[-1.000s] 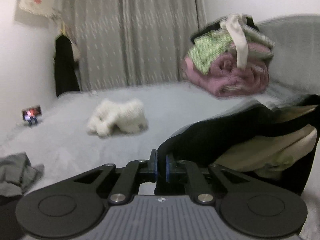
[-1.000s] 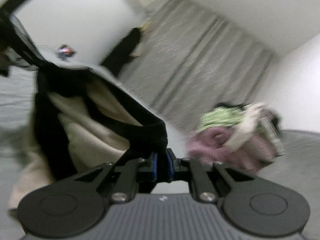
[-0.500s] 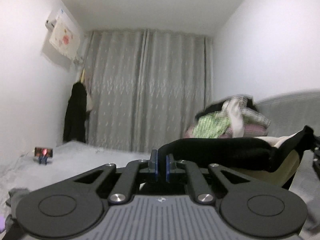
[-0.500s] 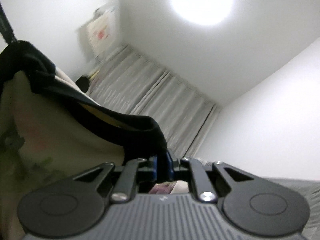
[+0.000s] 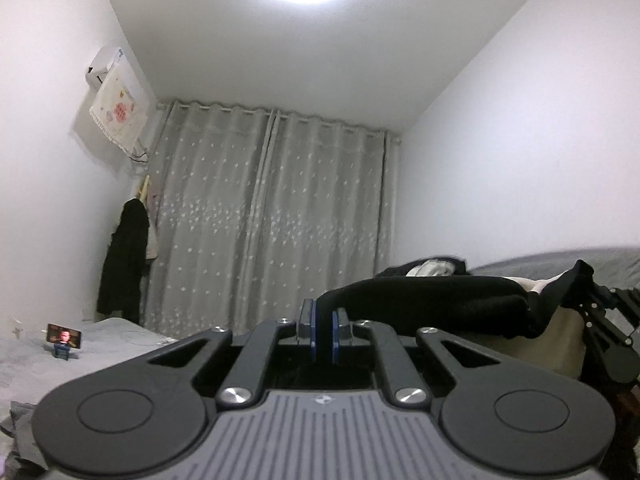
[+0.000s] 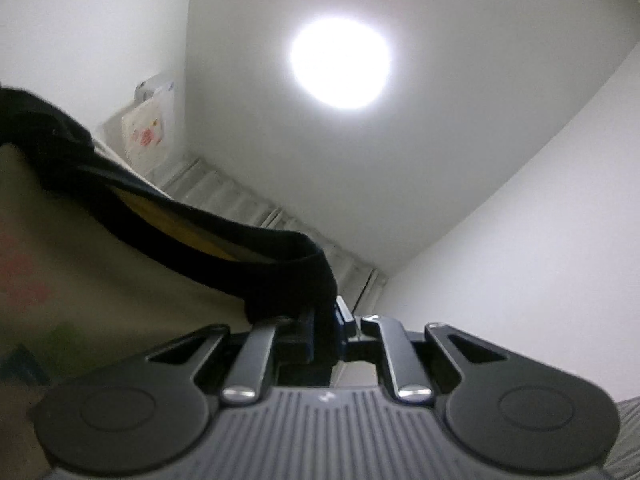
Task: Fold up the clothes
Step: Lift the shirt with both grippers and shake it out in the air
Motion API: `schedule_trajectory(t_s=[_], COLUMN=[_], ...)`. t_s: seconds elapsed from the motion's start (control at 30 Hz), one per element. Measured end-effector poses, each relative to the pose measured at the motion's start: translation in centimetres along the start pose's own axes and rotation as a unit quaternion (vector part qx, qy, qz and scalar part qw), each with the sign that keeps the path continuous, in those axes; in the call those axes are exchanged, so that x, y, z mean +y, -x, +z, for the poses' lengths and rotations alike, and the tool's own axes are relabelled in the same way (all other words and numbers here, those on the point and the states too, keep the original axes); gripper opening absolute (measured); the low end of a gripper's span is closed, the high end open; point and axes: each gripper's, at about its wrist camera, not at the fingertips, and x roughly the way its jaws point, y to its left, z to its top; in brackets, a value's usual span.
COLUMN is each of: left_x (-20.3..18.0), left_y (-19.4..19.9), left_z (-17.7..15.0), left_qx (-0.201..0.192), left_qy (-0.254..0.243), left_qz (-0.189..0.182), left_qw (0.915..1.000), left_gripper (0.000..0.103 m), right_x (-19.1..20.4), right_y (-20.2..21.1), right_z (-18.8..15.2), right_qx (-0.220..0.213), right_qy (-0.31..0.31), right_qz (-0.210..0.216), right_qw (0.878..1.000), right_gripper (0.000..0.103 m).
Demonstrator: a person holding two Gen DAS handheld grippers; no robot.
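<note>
Left wrist view gave me the black and cream fabric garment (image 5: 448, 300) held up in the air, its black band stretched rightward from my left gripper (image 5: 324, 334), whose blue-lined jaws were clamped on the band's end. At the far right edge my right gripper (image 5: 600, 320) pinched the other end, with cream cloth hanging below. From the right wrist, that gripper (image 6: 326, 330) had its jaws closed on the black edge, the cream panel (image 6: 100, 280) filling the left side. Behind the garment I saw a heap of dark clothes (image 5: 428, 270) on the grey bed (image 5: 24, 364), pale patterned curtains (image 5: 272, 220), a black coat (image 5: 124, 268) hanging on the wall, a small lit phone on a stand (image 5: 64, 338) and a round ceiling lamp (image 6: 340, 64)
</note>
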Motion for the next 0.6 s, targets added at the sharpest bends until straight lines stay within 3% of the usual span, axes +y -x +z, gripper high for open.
schedule_trajectory(t_s=[0.1, 0.23, 0.33, 0.4, 0.6], left_x=[-0.6, -1.2, -1.4, -1.7, -2.0], left_y=[-5.0, -13.7, -18.0, -19.9, -25.0], left_z=[-2.8, -11.0, -17.8, -19.8, -22.0], left_qx=[0.048, 0.106, 0.198, 0.238, 0.252], left_qy=[-0.026, -0.068, -0.081, -0.082, -0.100], left_qz=[0.038, 0.101, 0.102, 0.093, 0.088], left_qw=[0.9978, 0.9869, 0.9715, 0.9634, 0.9586], left_gripper=[0.007, 0.008, 0.008, 0.008, 0.008], right_x=[1.4, 5.0, 8.3, 10.5, 13.5], right_y=[-1.9, -5.9, -7.2, -8.1, -11.4], right_z=[-2.8, -8.6, -12.5, -15.1, -20.7], right_qx=[0.049, 0.138, 0.195, 0.232, 0.287], right_qy=[0.001, 0.010, 0.020, 0.026, 0.025], right_qz=[0.031, 0.075, 0.101, 0.118, 0.113], right_qw=[0.998, 0.988, 0.975, 0.965, 0.951], right_gripper=[0.010, 0.010, 0.010, 0.010, 0.010])
